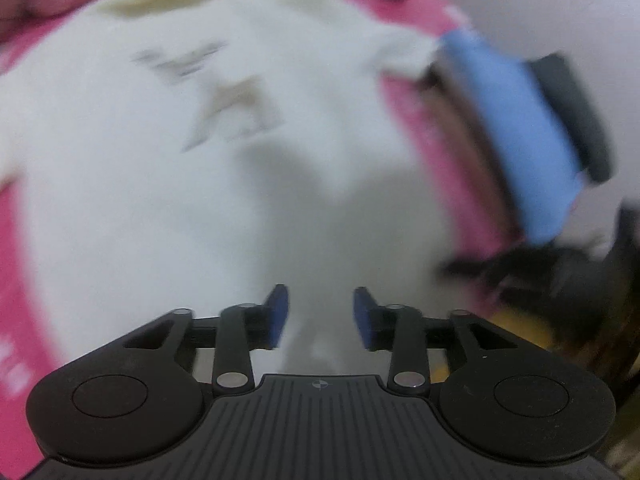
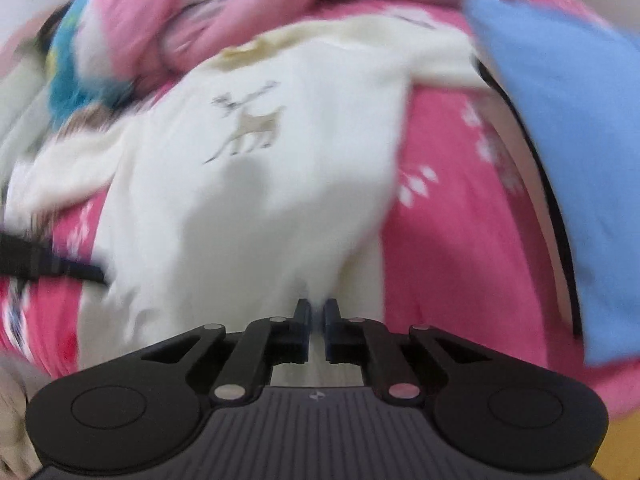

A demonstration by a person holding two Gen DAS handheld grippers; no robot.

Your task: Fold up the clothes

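Observation:
A white garment with a brown deer print [image 1: 200,184] [image 2: 248,184] lies spread on a pink blanket [image 1: 444,176] [image 2: 460,240]. In the left wrist view my left gripper [image 1: 320,316] hovers over the garment's lower part. Its blue pads [image 1: 276,316] stand apart with nothing between them. In the right wrist view my right gripper [image 2: 318,308] is shut, and a fold of the white garment's edge is drawn up into its fingertips. Both views are blurred.
A light blue cloth [image 1: 516,140] [image 2: 568,152] lies at the right edge of the blanket, with a dark object [image 1: 572,116] beside it. Teal and pink clothes [image 2: 100,52] are piled at the back left. A dark blurred shape [image 2: 44,264] crosses the garment's left side.

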